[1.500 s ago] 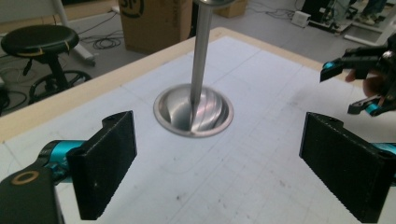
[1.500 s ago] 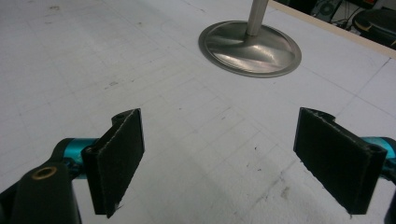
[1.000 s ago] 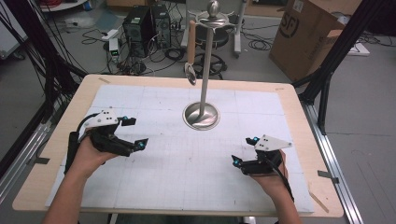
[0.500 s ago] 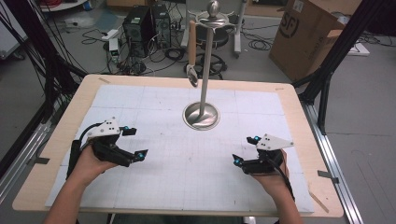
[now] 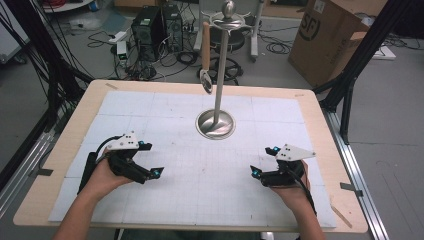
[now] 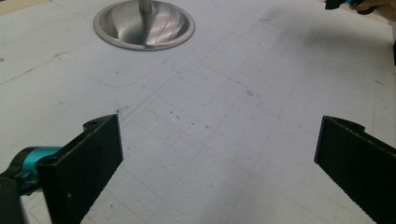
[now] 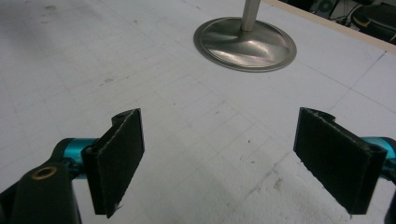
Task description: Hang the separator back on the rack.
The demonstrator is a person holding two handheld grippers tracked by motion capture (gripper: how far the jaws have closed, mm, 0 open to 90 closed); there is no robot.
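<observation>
2 tools, left tool (image 5: 150, 159) and right tool (image 5: 263, 160), rest jaws apart on the worktop (image 5: 200, 190); a careless reach could topple the stand (image 5: 216, 124).

stand (image 6: 144, 23) pole cut off at top edge, right tongs (image 6: 348, 3) barely in frame

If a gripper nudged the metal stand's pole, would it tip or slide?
The stand probably resists tipping at first: its wide domed base sits flat on the mat. The tall pole and the utensil hanging high suggest a push up top could rock it. Polished metal may slide.
</observation>
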